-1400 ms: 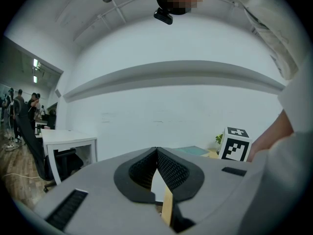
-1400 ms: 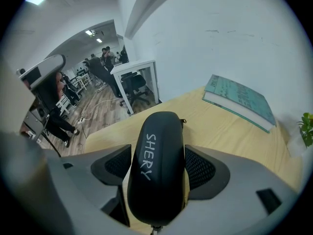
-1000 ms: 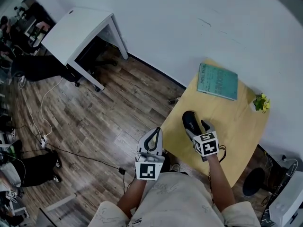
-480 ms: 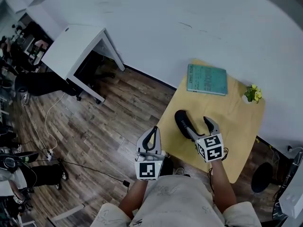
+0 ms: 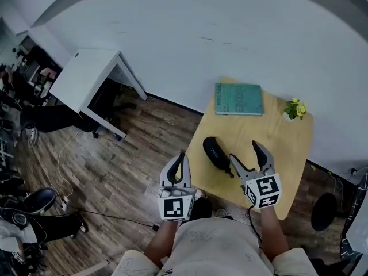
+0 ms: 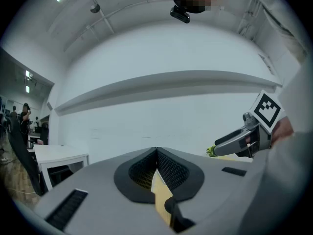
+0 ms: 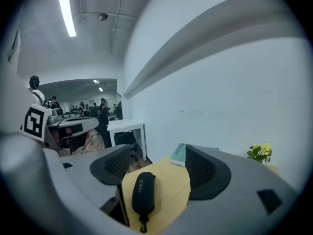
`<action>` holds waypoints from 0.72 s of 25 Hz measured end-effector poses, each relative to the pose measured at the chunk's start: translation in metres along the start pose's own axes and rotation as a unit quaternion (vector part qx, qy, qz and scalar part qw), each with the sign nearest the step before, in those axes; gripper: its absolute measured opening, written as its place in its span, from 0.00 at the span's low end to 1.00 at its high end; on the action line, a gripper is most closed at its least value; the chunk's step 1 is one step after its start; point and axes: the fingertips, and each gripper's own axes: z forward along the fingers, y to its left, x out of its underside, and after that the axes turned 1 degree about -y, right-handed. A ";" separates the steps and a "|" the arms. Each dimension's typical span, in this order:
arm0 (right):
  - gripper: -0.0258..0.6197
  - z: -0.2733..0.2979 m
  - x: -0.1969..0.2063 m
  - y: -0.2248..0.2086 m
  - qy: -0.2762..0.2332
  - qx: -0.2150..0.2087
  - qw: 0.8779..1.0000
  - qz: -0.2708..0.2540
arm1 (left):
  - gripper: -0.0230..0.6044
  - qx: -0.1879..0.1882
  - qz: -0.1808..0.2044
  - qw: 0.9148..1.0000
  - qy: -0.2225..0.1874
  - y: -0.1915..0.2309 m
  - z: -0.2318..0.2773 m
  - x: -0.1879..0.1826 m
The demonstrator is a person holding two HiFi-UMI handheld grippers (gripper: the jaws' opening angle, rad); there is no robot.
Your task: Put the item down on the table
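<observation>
A black zip case (image 5: 214, 152) lies flat on the yellow wooden table (image 5: 287, 154), near its left edge. My right gripper (image 5: 245, 152) is open just right of the case and a little behind it, not touching it. In the right gripper view the case (image 7: 143, 192) rests on the table, low between the spread jaws of the right gripper (image 7: 159, 168). My left gripper (image 5: 179, 158) is shut and holds nothing, off the table's left side above the floor. In its own view the left gripper (image 6: 156, 153) has its jaws pressed together.
A teal book (image 5: 238, 99) lies at the table's far edge, and a small potted plant (image 5: 294, 108) stands at the far right corner. A white desk (image 5: 86, 76) stands to the left across the wood floor. Cables run over the floor.
My right gripper has opened and let go of the case, then drawn back toward me. The case now lies on the table. The left gripper stayed shut.
</observation>
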 end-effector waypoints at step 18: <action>0.58 -0.069 -0.060 -0.025 -0.183 0.112 0.974 -0.071 | 0.05 0.011 0.027 0.999 -0.030 -0.016 0.004 -0.044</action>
